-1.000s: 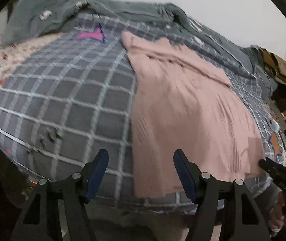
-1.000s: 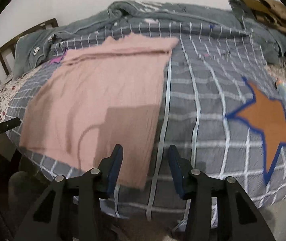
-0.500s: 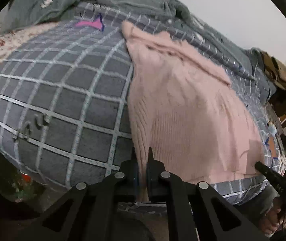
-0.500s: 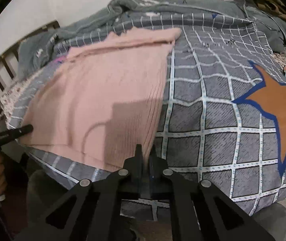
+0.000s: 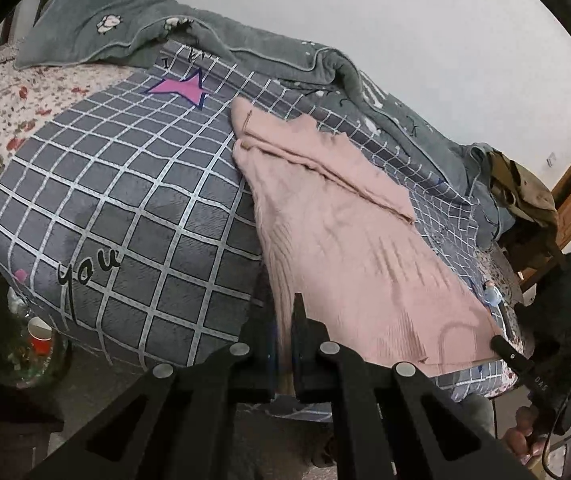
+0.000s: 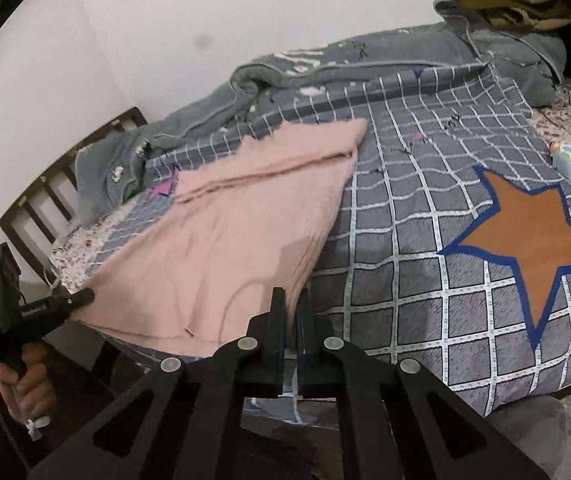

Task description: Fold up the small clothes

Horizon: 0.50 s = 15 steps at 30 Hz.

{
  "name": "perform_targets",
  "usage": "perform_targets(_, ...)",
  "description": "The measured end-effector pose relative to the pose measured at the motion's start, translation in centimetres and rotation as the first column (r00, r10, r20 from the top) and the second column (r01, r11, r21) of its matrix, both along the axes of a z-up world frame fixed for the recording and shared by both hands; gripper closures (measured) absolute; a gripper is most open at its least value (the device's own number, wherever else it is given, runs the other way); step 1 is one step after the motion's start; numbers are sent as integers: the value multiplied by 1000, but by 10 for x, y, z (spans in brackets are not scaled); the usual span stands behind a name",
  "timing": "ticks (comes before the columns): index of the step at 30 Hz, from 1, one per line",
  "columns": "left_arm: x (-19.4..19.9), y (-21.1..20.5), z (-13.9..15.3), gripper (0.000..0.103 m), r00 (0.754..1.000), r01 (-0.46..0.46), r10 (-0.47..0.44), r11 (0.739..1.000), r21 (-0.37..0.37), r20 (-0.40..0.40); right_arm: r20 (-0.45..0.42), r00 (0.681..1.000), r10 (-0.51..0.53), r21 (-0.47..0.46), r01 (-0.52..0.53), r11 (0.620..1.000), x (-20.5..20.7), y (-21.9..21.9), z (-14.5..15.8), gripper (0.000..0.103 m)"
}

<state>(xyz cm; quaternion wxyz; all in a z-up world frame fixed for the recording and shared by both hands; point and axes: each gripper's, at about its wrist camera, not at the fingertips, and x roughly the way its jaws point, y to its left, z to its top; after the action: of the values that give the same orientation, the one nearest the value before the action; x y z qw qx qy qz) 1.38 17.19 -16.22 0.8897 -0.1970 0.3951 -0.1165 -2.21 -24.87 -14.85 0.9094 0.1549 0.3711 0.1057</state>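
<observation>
Left wrist: left tongs (image 5: pixel 283 316) pinch pink sweater (image 5: pixel 345 240); right wrist only: orange star (image 6: pixel 525 240), right tongs (image 6: pixel 291 308) likewise.

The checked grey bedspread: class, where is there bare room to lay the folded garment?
Bare checks lie between the pink knitted garment and the orange star, and left of it by the purple star. The far edge is crowded by the rumpled grey blanket.

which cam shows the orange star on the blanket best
The right wrist view: the orange star lies whole and unobstructed on the checked blanket, right of the pink sweater. The left wrist view shows no orange star; there the sweater and the bed's curve cover that side.
</observation>
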Motion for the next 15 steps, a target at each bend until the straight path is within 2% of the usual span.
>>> perform_targets(7,-11,7,11,97,1000,-8,8,999,-32,1,18,1000,7,14,-7,1000,-15,-2,12,99)
perform_targets(10,-4,9,21,97,1000,-19,19,998,-55,3,23,1000,1,57,-3,998,-8,-6,22,99)
perform_targets(15,22,10,39,97,998,-57,57,997,-52,-4,58,998,21,108,-28,994,18,-11,44,99)
